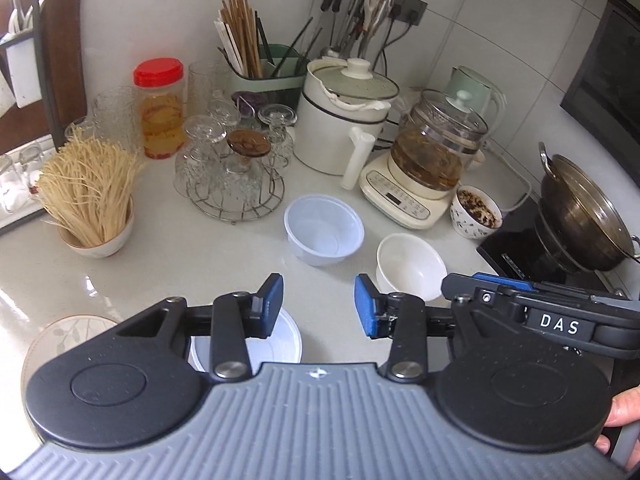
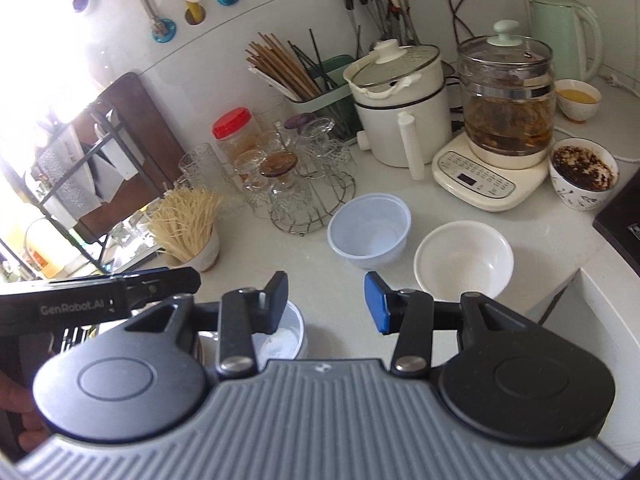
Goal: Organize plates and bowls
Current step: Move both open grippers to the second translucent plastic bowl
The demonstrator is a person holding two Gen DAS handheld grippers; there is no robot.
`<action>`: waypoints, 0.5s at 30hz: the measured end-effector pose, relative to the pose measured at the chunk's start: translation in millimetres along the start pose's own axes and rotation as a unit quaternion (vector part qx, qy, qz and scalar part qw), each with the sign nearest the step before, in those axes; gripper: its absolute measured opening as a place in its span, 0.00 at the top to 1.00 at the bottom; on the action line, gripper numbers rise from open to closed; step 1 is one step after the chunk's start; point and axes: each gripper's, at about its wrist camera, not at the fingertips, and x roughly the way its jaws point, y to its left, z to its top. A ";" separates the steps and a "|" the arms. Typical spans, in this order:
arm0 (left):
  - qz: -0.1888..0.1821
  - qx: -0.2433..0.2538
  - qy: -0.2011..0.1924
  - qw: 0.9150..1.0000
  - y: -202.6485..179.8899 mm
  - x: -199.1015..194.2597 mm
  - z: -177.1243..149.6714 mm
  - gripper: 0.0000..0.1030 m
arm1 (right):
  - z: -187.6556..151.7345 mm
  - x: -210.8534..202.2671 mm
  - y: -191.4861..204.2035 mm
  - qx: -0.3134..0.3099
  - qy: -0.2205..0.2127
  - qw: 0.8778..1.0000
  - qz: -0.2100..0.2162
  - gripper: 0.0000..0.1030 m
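Observation:
A translucent plastic bowl (image 1: 324, 229) (image 2: 369, 229) and a white ceramic bowl (image 1: 411, 265) (image 2: 464, 258) sit side by side on the white counter (image 1: 180, 248). A second white plastic bowl (image 1: 284, 340) (image 2: 282, 338) lies near the front edge, partly hidden under each gripper's left finger. A leaf-patterned plate (image 1: 68, 334) lies at the front left. My left gripper (image 1: 318, 305) is open and empty above the counter. My right gripper (image 2: 326, 300) is open and empty, just right of the left one, short of both bowls.
A bowl of dry noodles (image 1: 92, 196), a wire rack of glasses (image 1: 236, 168), a red-lidded jar (image 1: 159, 108), a chopstick holder (image 1: 260, 64), a white pot (image 1: 344, 116), a glass kettle (image 1: 432, 148), a filled patterned cup (image 1: 476, 212) and a wok on a cooktop (image 1: 580, 216) crowd the back and right.

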 end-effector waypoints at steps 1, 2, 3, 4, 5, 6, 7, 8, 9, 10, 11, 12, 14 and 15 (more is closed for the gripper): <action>-0.005 0.002 0.003 1.000 3.2 1.3 -0.4 0.56 | -1.7 -0.9 1.5 0.003 -0.001 1.000 -0.009 0.55; -0.008 0.005 0.006 1.000 5.6 3.0 -0.8 0.56 | -3.0 -2.2 2.5 0.008 -0.003 1.000 -0.014 0.55; -0.011 0.011 0.009 1.000 7.8 5.2 -1.0 0.56 | -4.8 -3.2 2.8 0.014 -0.006 1.000 -0.021 0.55; -0.013 0.018 0.010 1.000 9.0 6.0 -2.0 0.56 | -6.4 -3.4 2.8 0.020 -0.006 0.999 -0.028 0.55; -0.010 0.033 0.008 0.999 8.9 6.9 -3.5 0.56 | -8.0 -3.2 3.2 0.027 -0.005 0.999 -0.034 0.55; -0.007 0.049 0.009 0.999 7.5 8.1 -5.4 0.56 | -9.6 -3.0 3.7 0.035 -0.005 0.999 -0.038 0.55; -0.010 0.060 0.010 0.998 7.3 9.4 -7.4 0.56 | -11.6 -3.0 4.4 0.040 -0.004 0.998 -0.044 0.55; -0.016 0.065 0.013 0.998 8.1 10.8 -9.0 0.56 | -13.9 -3.0 6.0 0.044 -0.004 0.998 -0.051 0.55; -0.025 0.065 0.019 0.997 10.5 12.6 -10.1 0.56 | -16.6 -3.4 7.4 0.050 -0.003 0.997 -0.057 0.55; -0.033 0.066 0.021 0.997 12.3 13.2 -11.3 0.56 | -19.3 -3.1 8.6 0.058 -0.001 0.996 -0.063 0.55; -0.039 0.069 0.024 0.997 13.8 13.6 -12.3 0.56 | -21.7 -2.8 9.7 0.064 0.001 0.996 -0.068 0.55; -0.042 0.072 0.026 0.996 15.4 14.3 -13.4 0.56 | -23.7 -2.2 10.9 0.069 0.004 0.995 -0.073 0.55; -0.049 0.075 0.032 0.995 19.3 16.0 -14.5 0.56 | -26.7 -1.1 12.7 0.081 0.005 0.993 -0.083 0.55; -0.051 0.076 0.035 0.995 20.8 17.4 -15.2 0.56 | -27.6 -0.6 13.7 0.085 0.006 0.993 -0.086 0.55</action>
